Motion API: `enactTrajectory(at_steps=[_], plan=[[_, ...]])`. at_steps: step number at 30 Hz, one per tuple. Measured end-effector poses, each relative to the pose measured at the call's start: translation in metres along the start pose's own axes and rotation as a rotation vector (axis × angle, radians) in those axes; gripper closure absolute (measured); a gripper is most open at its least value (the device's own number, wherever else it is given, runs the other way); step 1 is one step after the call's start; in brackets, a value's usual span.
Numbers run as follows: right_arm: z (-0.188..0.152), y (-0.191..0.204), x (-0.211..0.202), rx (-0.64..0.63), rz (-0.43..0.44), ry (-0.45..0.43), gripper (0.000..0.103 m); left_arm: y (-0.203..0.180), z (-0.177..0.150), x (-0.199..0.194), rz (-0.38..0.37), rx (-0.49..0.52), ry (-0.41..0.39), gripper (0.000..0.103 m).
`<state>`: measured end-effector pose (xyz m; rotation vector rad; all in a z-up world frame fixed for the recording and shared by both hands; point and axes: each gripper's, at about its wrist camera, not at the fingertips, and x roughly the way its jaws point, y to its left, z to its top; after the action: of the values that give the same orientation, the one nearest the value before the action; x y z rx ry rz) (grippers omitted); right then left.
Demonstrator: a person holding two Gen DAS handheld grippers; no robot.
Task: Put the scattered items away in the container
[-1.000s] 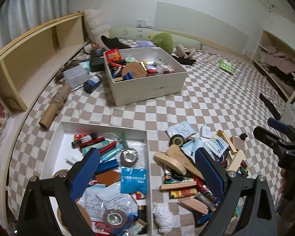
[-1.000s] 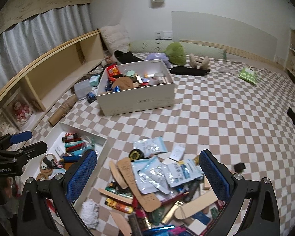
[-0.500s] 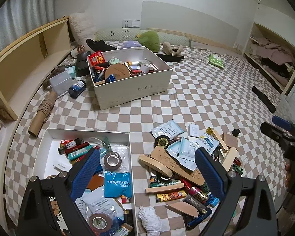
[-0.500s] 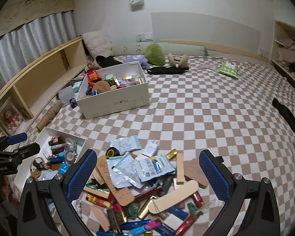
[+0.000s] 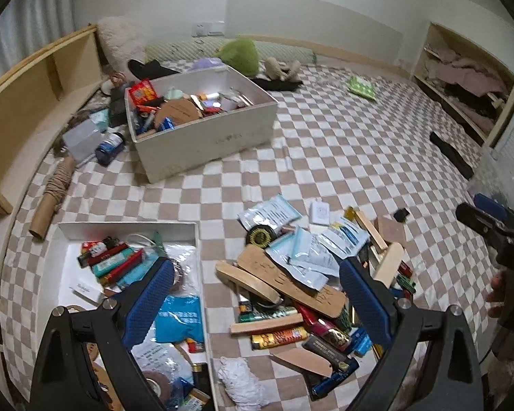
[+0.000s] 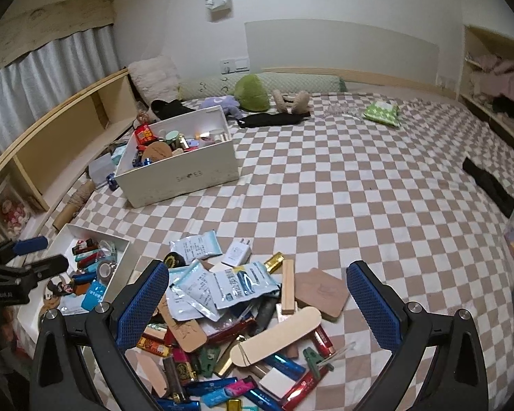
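A heap of scattered items [image 5: 301, 284] [image 6: 236, 322] lies on the checkered bedspread: pale blue sachets, wooden sticks, lighters, a white charger [image 6: 236, 252], a black round tin [image 5: 261, 235]. To its left a shallow white tray [image 5: 126, 231] [image 6: 120, 267] holds lighters, tape and packets. My left gripper [image 5: 255, 304] hangs open above the tray's right wall and the heap's left edge, with nothing in it. My right gripper [image 6: 257, 304] is open and empty above the heap. Each gripper shows at the edge of the other's view.
A deep white box [image 5: 205, 140] [image 6: 185, 176] full of small things stands farther back. A cardboard tube [image 5: 51, 198], a blue bottle [image 5: 109, 144], plush toys [image 6: 252, 92], a green packet [image 6: 382, 113] and black cloth [image 6: 490, 185] lie around. Wooden shelves [image 5: 27, 102] flank the bed.
Both grippers have shifted to the right and pulled back a little, so the heap now sits more central in each view. Both stay open and empty.
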<state>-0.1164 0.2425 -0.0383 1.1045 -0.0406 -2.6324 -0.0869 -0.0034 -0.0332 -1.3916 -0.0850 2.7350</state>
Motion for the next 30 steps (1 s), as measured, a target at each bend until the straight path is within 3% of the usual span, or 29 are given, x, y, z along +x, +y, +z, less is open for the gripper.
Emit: enactTrajectory(at_steps=[13, 21, 27, 30], plan=[[-0.035, -0.043, 0.026, -0.017, -0.040, 0.179, 0.000, -0.038, -0.018, 0.028, -0.032, 0.131, 0.104, 0.005], [-0.062, -0.057, 0.051, 0.034, -0.035, 0.349, 0.000, -0.053, -0.041, 0.044, -0.082, 0.174, 0.208, 0.006], [-0.085, -0.040, 0.067, -0.041, -0.013, 0.434, 0.000, -0.060, -0.056, 0.052, -0.102, 0.200, 0.269, 0.006], [-0.096, -0.021, 0.068, -0.136, 0.035, 0.420, 0.000, -0.060, -0.060, 0.052, -0.090, 0.221, 0.270, 0.006]])
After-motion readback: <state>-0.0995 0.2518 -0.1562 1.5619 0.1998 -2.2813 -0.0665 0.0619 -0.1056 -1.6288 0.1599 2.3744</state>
